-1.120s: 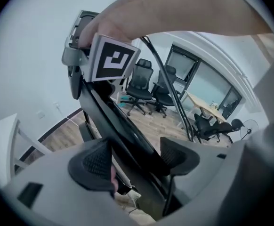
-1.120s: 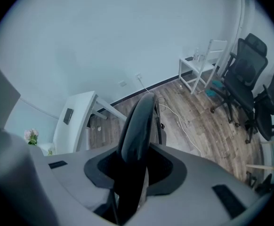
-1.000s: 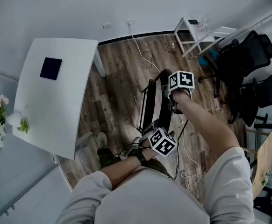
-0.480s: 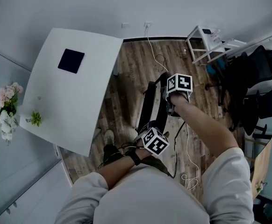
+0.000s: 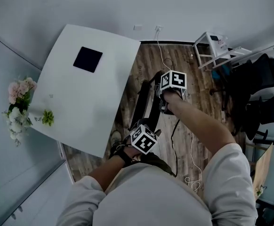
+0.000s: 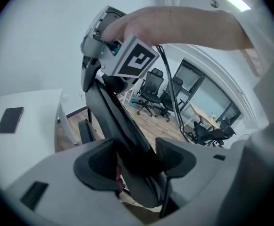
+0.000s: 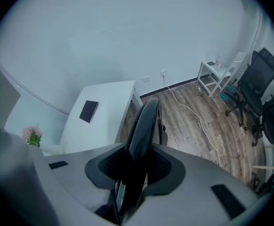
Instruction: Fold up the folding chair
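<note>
**Chair collapsed flat, gripped at both ends beside the table**

The folding chair (image 5: 152, 105), a flat black slab (seat and back look pressed together), stands on edge over the wooden floor (image 5: 193, 93), just beside the corner of the white table (image 5: 80, 98). Whether its feet touch the boards cannot be made out.

The right gripper (image 7: 136, 166), farther from the person, points steeply down and pinches the chair's rounded upper edge between narrowly set jaws. The left gripper (image 6: 136, 160), close to the body, has its jaws closing around a thicker dark part of the chair, which fills the gap between the pads.

The chair is probably stiff and moderately heavy, and long enough to swing if held at one point only; two holds well apart, as here, look like the safe way. Its hinge is the weak point: a loose grip could let the seat drop open again. The smooth dark surfaces may slide in the pads, so the rim and frame are likely better holds than the flat panels. The table corner and a white cable (image 5: 192, 145) on the floor lie near.
</note>
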